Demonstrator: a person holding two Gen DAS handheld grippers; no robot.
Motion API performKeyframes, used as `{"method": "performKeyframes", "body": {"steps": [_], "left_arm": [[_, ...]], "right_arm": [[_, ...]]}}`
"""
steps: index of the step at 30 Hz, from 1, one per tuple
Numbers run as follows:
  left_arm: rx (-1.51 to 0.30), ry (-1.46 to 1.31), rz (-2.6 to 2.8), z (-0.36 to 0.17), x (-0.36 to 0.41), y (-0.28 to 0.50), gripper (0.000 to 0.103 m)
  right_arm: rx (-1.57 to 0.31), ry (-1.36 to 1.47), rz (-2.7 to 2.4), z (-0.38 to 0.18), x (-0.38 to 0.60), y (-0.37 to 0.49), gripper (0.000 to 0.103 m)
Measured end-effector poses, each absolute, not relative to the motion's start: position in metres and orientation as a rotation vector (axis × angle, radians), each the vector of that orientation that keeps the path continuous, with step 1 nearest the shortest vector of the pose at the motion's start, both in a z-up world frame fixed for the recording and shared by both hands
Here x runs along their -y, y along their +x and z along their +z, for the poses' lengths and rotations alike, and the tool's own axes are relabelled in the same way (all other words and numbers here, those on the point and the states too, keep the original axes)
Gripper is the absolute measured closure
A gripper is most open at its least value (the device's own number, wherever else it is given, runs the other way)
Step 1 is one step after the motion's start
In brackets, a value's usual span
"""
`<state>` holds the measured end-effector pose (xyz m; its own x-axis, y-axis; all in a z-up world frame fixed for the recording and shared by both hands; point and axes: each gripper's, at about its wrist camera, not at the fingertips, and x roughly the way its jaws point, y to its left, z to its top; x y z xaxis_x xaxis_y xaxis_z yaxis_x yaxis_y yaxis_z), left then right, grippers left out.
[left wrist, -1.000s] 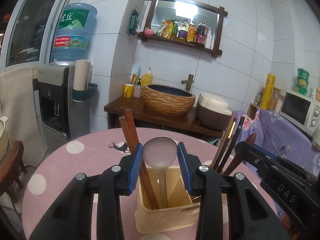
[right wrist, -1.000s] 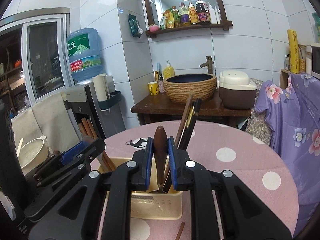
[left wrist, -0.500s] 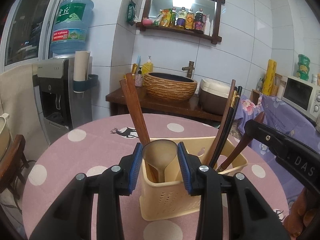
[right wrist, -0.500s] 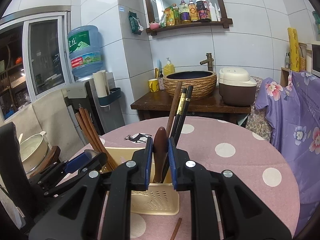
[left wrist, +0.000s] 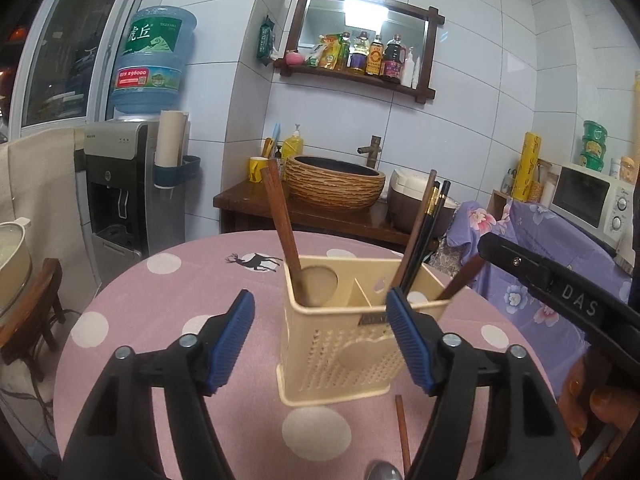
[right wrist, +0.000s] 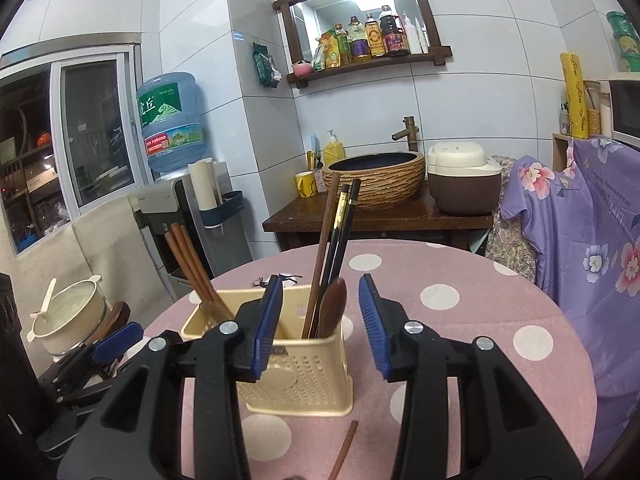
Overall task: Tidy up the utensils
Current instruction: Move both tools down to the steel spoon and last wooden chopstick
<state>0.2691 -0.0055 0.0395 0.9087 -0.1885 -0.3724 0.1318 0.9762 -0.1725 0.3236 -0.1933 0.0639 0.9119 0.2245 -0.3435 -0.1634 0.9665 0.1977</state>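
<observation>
Ahead of the left tool [left wrist: 320, 340], the caddy [left wrist: 340, 344] and its upright chopsticks [left wrist: 420, 240] block passage; bare surface [left wrist: 160, 320] lies leftward.

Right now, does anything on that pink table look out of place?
Yes. One brown chopstick lies loose on the polka-dot tablecloth in front of the cream utensil caddy, while the other chopsticks stand inside. A metal spoon tip also peeks in at the table's near edge. Both grippers, left and right, are open.
</observation>
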Motion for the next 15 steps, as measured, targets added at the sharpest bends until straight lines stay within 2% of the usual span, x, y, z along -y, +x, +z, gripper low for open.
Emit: {"method": "performKeyframes", "body": {"steps": [4,15], "left_arm": [[-0.45,-0.148,-0.162,0.025,0.002,0.258,0.03],[-0.647,-0.145,-0.165,-0.032,0.0,0.231,0.029]], "right_arm": [[-0.399,0.143,0.191,0.053,0.197,0.305,0.05],[-0.614,0.135,0.143,-0.011,0.207,0.275,0.046]]}}
